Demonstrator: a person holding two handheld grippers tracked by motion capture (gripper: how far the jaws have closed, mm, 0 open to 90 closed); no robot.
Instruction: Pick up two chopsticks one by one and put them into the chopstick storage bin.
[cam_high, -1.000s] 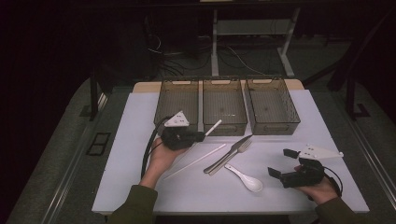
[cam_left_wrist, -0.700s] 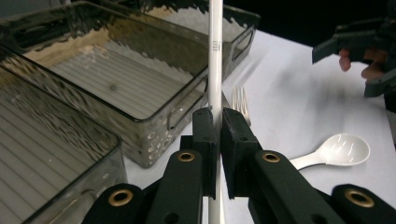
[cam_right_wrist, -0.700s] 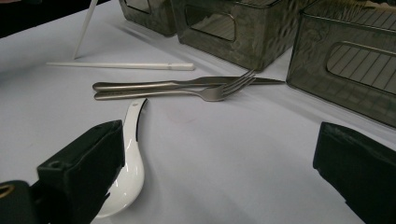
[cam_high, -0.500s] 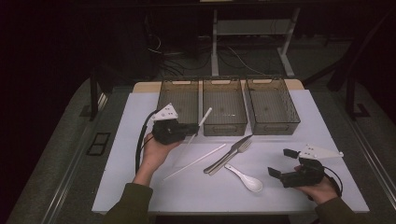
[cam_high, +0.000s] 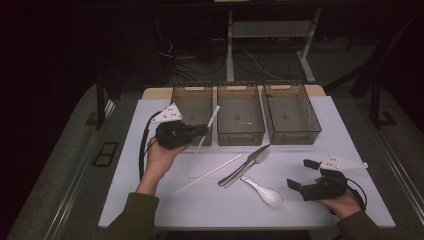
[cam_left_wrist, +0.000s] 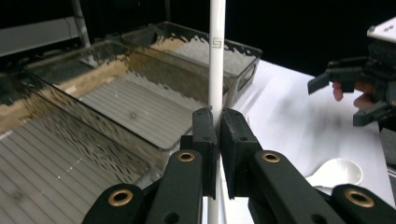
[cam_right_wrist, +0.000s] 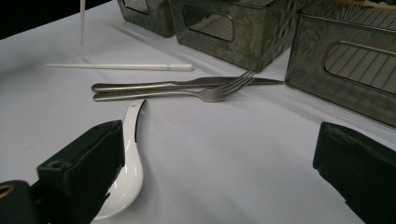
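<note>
A: Beyond both tongs, across the white table (cam_high: 310, 210): three dark see-through bins side by side, left bin (cam_high: 192, 107), middle bin (cam_high: 240, 112), right bin (cam_high: 291, 111). All three bare inside, as far as can be seen.

B: And closer in?

A: Between the two tongs, flat on the table: a knife (cam_high: 243, 165) and a fork (cam_high: 250, 164) touching side by side, tips toward the bins. Just beside their handle ends, toward the right tongs (cam_high: 299, 175), a white spoon (cam_high: 263, 191), bowl nearest those tongs. On the other side of the cutlery, toward the left tongs (cam_high: 204, 131), one white chopstick (cam_high: 209, 173) lying slantwise.

B: Left tongs?

A: Raised off the table in the left hand (cam_high: 161, 159), just in front of the left bin. Clamped tight on a second white chopstick (cam_left_wrist: 216, 70), pinched partway along, so that one end pokes up over the left bin's near wall and the other hangs below the jaws, clear of the table. Seen from the left gripper view, standing nearly upright between the pads (cam_left_wrist: 204, 135).

B: Right tongs?

A: Low by the near right corner of the table, in the right hand (cam_high: 344, 204). Spread wide, nothing gripped, pointing toward the spoon and cutlery. Spoon handle just beside one jaw in the right gripper view, not touched as far as can be told.
</note>
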